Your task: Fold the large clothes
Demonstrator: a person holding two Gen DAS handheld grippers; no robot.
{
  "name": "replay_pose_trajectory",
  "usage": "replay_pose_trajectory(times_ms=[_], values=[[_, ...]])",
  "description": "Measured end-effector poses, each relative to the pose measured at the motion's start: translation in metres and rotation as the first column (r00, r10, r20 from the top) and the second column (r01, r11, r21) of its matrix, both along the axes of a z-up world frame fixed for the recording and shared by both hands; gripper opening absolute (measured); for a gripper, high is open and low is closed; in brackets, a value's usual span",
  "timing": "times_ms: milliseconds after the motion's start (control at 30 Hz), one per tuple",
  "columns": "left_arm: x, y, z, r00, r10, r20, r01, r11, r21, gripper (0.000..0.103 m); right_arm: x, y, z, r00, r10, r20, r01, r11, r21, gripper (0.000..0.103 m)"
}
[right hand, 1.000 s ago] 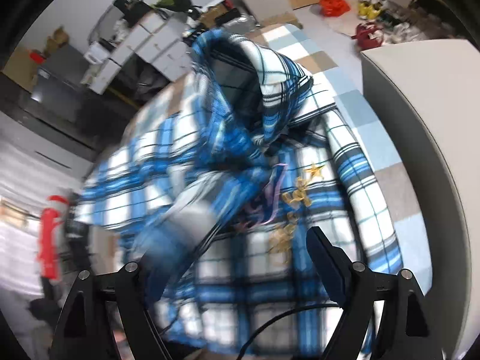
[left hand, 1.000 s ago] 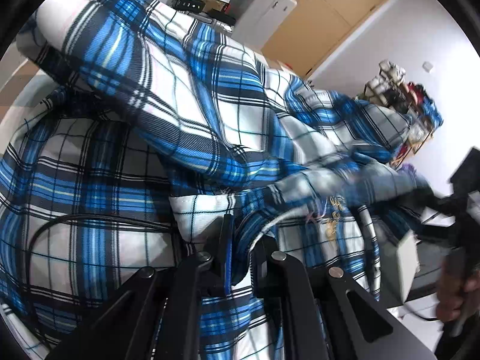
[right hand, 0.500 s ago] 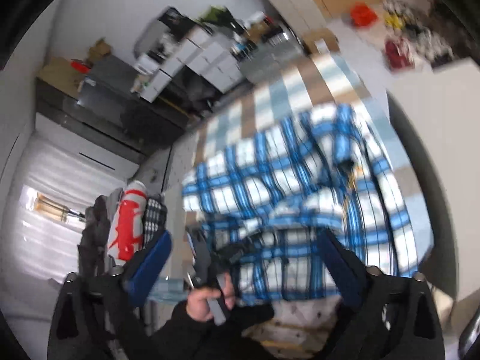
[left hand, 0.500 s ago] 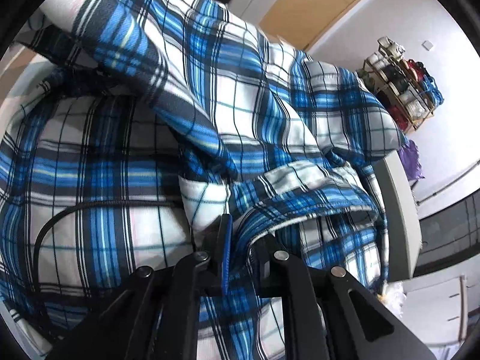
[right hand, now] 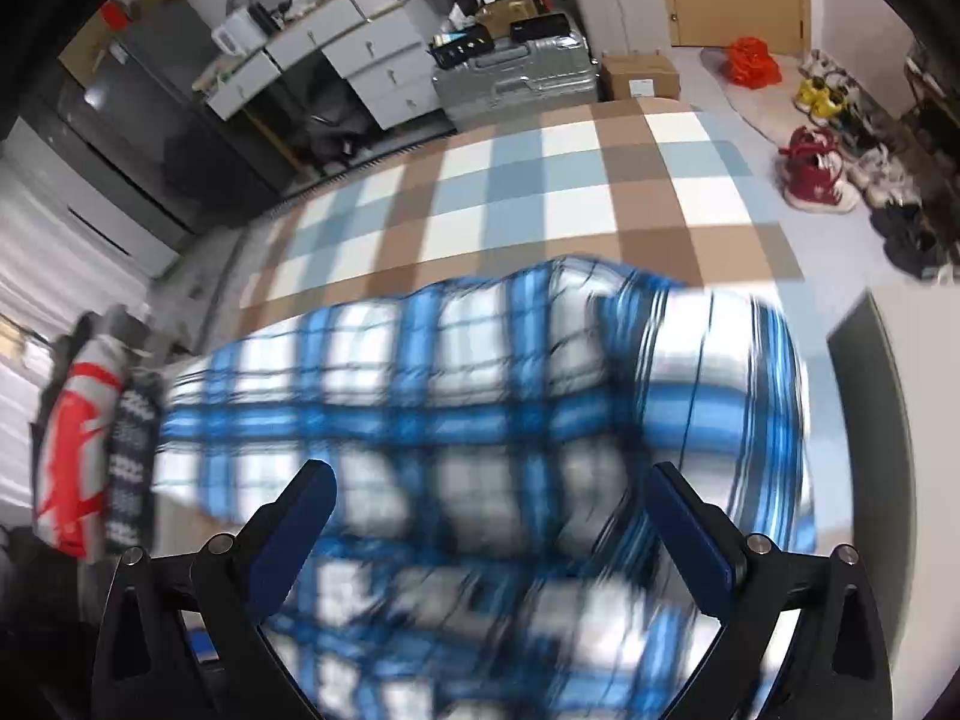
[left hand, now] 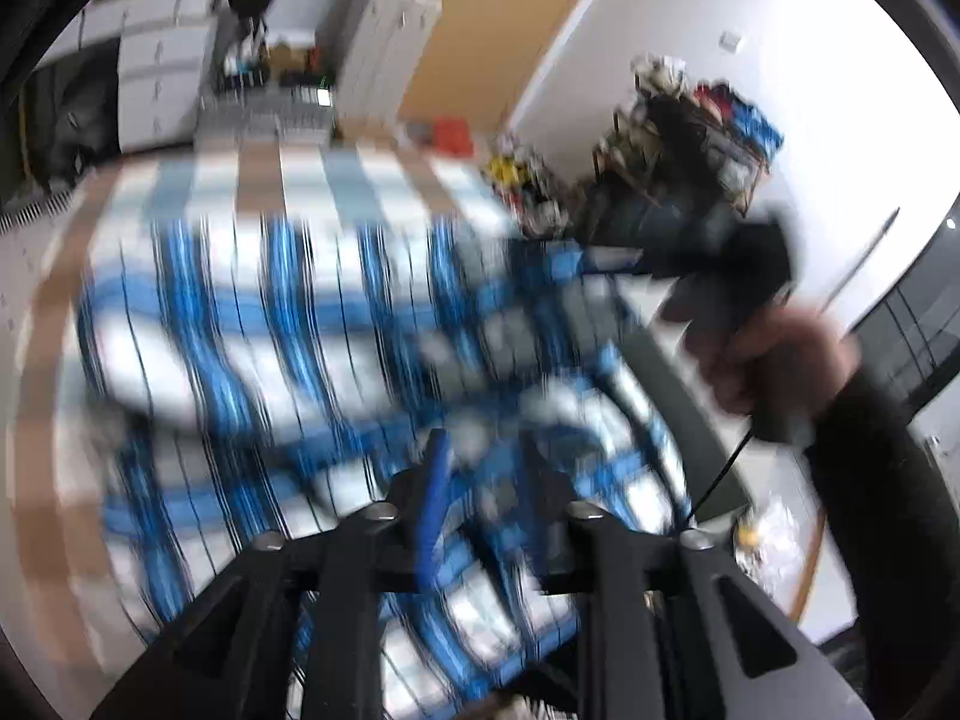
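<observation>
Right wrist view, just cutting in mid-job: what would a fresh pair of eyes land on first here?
The blue and white plaid garment fills the middle of the frame, lying on the brown, blue and white checked cover. The right gripper hangs over it with its jaws wide and nothing between them. In the left wrist view the left gripper is opening above the same blurred cloth.
</observation>
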State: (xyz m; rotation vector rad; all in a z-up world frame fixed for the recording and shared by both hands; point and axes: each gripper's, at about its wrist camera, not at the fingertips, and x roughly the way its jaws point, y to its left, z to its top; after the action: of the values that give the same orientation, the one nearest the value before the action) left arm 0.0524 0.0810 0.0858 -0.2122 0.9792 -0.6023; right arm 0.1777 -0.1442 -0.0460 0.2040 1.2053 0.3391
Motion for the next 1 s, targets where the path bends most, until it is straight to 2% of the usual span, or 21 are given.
replay_pose_trajectory(times_ms=[33,67,100,167,233,300,333,367,467,567,633,800,867,933,1000], values=[[0.01,0.001,0.007,0.999,0.015,0.029,-0.015,1.0,0.003,0.058,0.006,-0.002,-0.007,1.0,0.007,-0.001,-0.007,1.0,-0.016,0.103],[0.022,0.002,0.012,0.997,0.045,0.067,-0.046,0.999,0.016,0.068,0.013,-0.007,-0.022,1.0,0.016,-0.018,-0.016,0.999,-0.028,0.103],[0.036,0.003,0.012,0.992,0.081,0.099,-0.085,0.995,0.042,0.068,0.016,-0.012,-0.034,0.999,0.02,-0.037,-0.021,0.999,-0.039,0.103],[0.064,0.006,0.001,0.989,0.122,0.081,-0.129,0.988,0.085,0.068,0.016,-0.022,-0.057,0.997,0.012,-0.077,-0.017,0.997,-0.069,0.103],[0.09,0.017,-0.029,0.986,0.166,-0.021,-0.164,0.982,0.093,0.068,0.01,-0.036,-0.085,0.993,0.006,-0.122,-0.018,0.996,-0.092,0.103],[0.099,0.028,-0.061,0.974,0.202,-0.106,-0.191,0.976,0.104,0.068,0.003,-0.047,-0.107,0.987,0.001,-0.159,-0.019,0.993,-0.115,0.103],[0.099,0.035,-0.077,0.965,0.227,-0.13,-0.212,0.97,0.118,0.068,-0.005,-0.052,-0.111,0.992,0.023,-0.125,-0.036,0.994,-0.106,0.103],[0.098,0.041,-0.087,0.961,0.238,-0.143,-0.222,0.967,0.121,0.068,-0.011,-0.052,-0.109,0.994,0.048,-0.096,-0.06,0.991,-0.123,0.103],[0.092,0.052,-0.118,0.944,0.254,-0.212,-0.233,0.965,0.117,0.068,-0.02,-0.05,-0.108,0.99,0.081,-0.114,-0.101,0.979,-0.179,0.103],[0.078,0.062,-0.134,0.929,0.271,-0.252,-0.253,0.962,0.102,0.068,-0.023,-0.049,-0.086,0.992,0.078,-0.101,-0.1,0.968,-0.231,0.102],[0.069,0.067,-0.143,0.92,0.285,-0.27,-0.267,0.958,0.102,0.068,-0.024,-0.046,-0.06,0.994,0.089,-0.063,-0.1,0.975,-0.199,0.103],[0.053,0.08,-0.137,0.909,0.314,-0.274,-0.315,0.948,0.04,0.067,-0.021,-0.011,0.011,0.986,0.143,0.084,-0.134,0.986,-0.1,0.103],[0.049,0.084,-0.137,0.902,0.325,-0.284,-0.33,0.943,0.03,0.067,-0.011,0.012,0.016,0.979,0.172,0.106,-0.157,0.978,-0.135,0.103],[0.051,0.087,-0.135,0.9,0.316,-0.301,-0.329,0.944,0.005,0.068,0.004,0.035,0.008,0.967,0.232,0.107,-0.204,0.954,-0.221,0.103],[0.051,0.086,-0.117,0.912,0.268,-0.311,-0.306,0.949,-0.077,0.067,0.026,0.042,-0.018,0.979,0.193,0.068,-0.161,0.931,-0.327,0.103]])
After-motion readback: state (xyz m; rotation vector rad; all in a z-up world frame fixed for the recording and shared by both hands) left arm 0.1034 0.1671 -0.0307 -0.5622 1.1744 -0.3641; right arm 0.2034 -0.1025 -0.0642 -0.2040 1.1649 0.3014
